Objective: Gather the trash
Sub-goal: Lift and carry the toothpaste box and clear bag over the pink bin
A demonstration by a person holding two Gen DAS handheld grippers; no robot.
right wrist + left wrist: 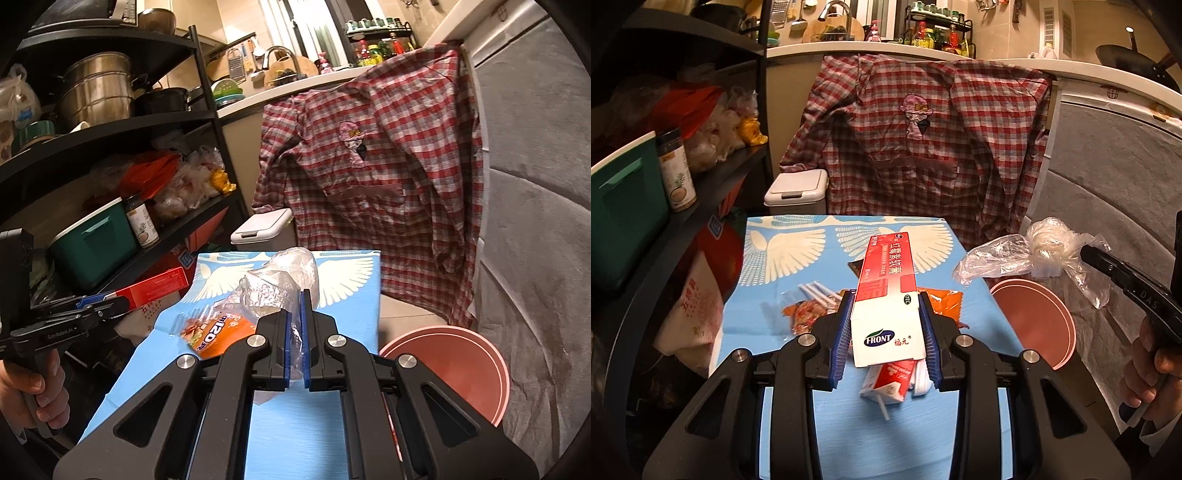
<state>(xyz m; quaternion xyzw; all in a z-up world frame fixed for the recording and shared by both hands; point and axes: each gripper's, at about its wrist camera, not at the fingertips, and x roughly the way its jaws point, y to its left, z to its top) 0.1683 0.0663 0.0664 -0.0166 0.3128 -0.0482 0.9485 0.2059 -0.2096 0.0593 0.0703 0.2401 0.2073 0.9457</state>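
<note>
Here we have both claws raised above the bench (pixel 827 424), which wears a blue cloth printed with white wings. Our left claw (pixel 886 332) is closed partway, its blue pads pressing the two long sides of a red-and-white carton (pixel 886 295); the carton points away from us and tilts upward, clear of the cloth. Beneath its near end lies a small red-and-white drink box (pixel 886 384) with a straw, resting on the bench. Further out on the cloth sit an orange snack wrapper (pixel 942 302) and some white straws (pixel 816 293).

Our right claw (pixel 295 347) is nearly closed, its pads pinching a crumpled clear plastic bag (pixel 284 280) with something pale bunched inside; the bag hangs in the air above the bench's right side, and in the left wrist view it floats above the pink basin (pixel 1041 325). That basin stands just beside the bench's right edge, lower down.

Beyond the bench's far left corner stands a white lidded bin (pixel 796 192), lid shut. A red plaid shirt (pixel 923 147) hangs behind it, and black shelving (pixel 122 122) fills the left.
</note>
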